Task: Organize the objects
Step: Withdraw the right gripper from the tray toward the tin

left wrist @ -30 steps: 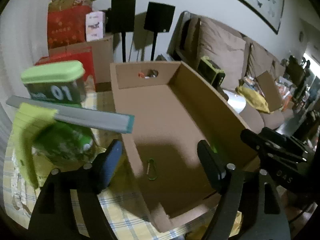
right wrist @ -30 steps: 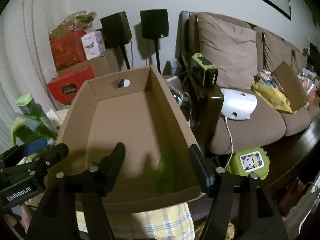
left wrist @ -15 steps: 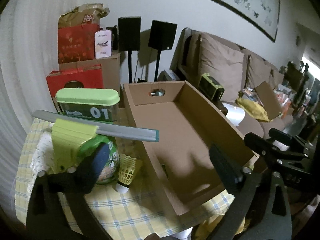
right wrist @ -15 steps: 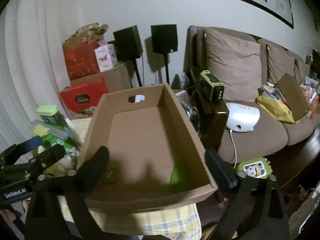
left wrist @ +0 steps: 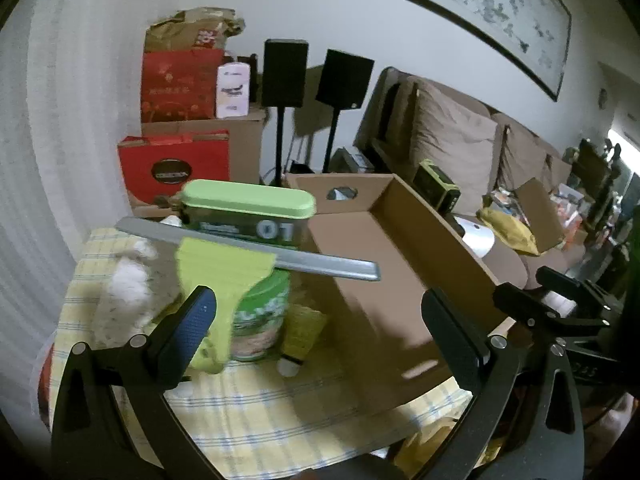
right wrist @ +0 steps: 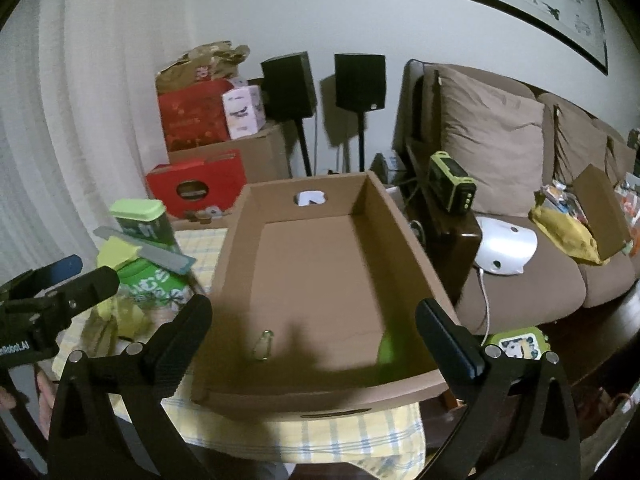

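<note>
Fingers of right gripper point(right wrist: 314, 330) and left gripper point(left wrist: 320, 320) wide, empty; cardboard box point(right wrist: 320, 256) beyond, untouched

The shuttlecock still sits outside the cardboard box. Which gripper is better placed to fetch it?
Left, probably. The left gripper is open and empty with the shuttlecock lying between its fingers' lines beside the green canister. The right gripper, also open, faces the cardboard box.

Both wrist cameras look forward and downward, near the table point(right wrist: 360, 432); they share the cardboard box point(left wrist: 400, 248) point(right wrist: 320, 264), at 3 o'clock in the left view, central in the right.
</note>
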The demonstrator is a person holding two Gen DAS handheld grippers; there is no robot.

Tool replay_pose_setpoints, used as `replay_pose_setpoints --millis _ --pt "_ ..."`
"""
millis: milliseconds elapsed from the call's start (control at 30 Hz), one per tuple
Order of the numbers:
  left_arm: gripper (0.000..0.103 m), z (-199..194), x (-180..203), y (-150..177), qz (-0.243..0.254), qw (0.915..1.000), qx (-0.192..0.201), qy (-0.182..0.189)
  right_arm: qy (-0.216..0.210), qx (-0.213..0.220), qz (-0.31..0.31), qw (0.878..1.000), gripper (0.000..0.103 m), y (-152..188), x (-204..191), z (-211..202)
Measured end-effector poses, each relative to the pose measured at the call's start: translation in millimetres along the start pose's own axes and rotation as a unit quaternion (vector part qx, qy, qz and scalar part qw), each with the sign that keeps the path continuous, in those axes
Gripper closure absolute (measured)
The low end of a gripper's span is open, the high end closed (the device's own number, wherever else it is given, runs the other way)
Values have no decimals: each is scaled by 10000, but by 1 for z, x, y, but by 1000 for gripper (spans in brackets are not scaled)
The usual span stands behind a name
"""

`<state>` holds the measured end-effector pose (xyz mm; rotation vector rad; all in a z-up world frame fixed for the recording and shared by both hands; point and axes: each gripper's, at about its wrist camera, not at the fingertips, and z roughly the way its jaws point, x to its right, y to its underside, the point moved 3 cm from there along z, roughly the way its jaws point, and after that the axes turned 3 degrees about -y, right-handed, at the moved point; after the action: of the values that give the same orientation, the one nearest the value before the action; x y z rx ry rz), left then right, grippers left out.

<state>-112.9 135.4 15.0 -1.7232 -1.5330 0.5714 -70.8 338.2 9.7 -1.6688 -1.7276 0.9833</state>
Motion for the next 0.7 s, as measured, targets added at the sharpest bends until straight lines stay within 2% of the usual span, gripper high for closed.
replay_pose_setpoints --millis 467,700 --pt "0 -23 -63 10 -123 9994 45 -307 -431 35 -7 9991 1 1 -43 0" --pt "0 -20 -106 13 -609 9976 -125 -314 -649 -41 48 9979 1 3 -57 12"
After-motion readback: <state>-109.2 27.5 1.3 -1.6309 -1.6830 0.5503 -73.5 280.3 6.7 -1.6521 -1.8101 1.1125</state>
